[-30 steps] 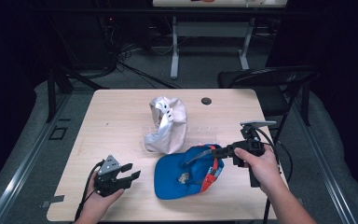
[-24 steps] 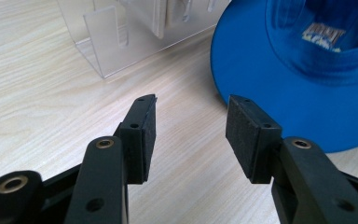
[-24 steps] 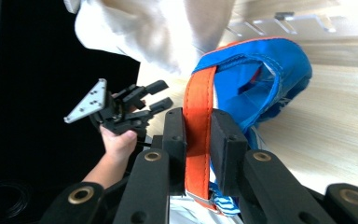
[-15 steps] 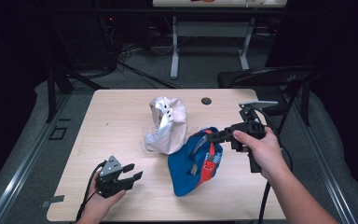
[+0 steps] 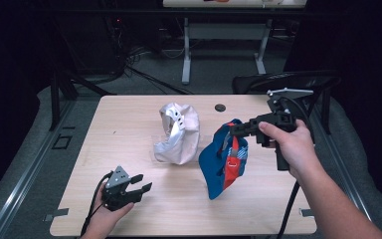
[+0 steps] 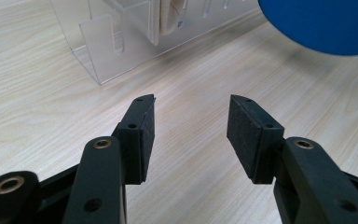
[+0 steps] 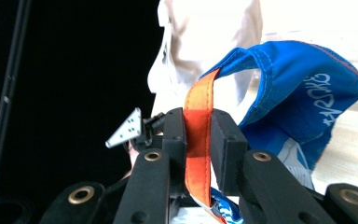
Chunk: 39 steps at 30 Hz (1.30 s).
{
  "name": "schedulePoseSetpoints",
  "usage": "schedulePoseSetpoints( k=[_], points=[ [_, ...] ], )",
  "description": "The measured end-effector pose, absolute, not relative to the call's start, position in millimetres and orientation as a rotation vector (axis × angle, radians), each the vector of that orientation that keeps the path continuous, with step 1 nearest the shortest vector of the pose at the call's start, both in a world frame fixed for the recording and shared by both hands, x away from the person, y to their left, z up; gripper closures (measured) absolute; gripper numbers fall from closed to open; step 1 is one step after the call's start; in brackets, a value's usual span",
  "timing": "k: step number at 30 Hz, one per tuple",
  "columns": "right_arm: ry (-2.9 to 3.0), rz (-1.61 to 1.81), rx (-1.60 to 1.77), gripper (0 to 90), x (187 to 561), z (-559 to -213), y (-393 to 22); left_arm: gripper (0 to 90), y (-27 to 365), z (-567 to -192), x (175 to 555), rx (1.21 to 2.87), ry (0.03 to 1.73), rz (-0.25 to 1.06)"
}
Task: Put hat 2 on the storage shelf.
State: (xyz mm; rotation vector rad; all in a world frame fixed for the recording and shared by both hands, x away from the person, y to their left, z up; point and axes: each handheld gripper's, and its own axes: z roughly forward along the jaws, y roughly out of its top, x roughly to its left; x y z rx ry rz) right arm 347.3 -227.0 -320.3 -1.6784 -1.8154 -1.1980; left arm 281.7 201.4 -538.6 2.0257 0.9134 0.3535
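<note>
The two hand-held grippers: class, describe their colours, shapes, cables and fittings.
Both are black. The left hand-held gripper carries a grey three-cornered plate and trails a black cable; its jaws have flat rectangular pads and brass-coloured pivot rivets. The right hand-held gripper has the same plate, a pistol-style handle and a cable. The forearms are bare.

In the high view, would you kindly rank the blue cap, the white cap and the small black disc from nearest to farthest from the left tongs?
1. White cap: mid-table, up and right of the left tongs.
2. Blue cap: farther right, hanging from the right tongs.
3. Black disc: near the far edge.
</note>
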Motion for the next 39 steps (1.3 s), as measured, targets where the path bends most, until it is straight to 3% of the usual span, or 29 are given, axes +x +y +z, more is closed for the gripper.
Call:
schedulePoseSetpoints(
  k=[17,39],
  points=[
    [-1.716,-1.266,-1.797,77.7,374,-287,-243,51.8,208,-539,284,2.008,0.938,0.358],
    [-1.663,-1.301,-1.903,77.6,413,-279,-245,51.8,211,-540,286,2.018,0.945,0.353]
  ],
)
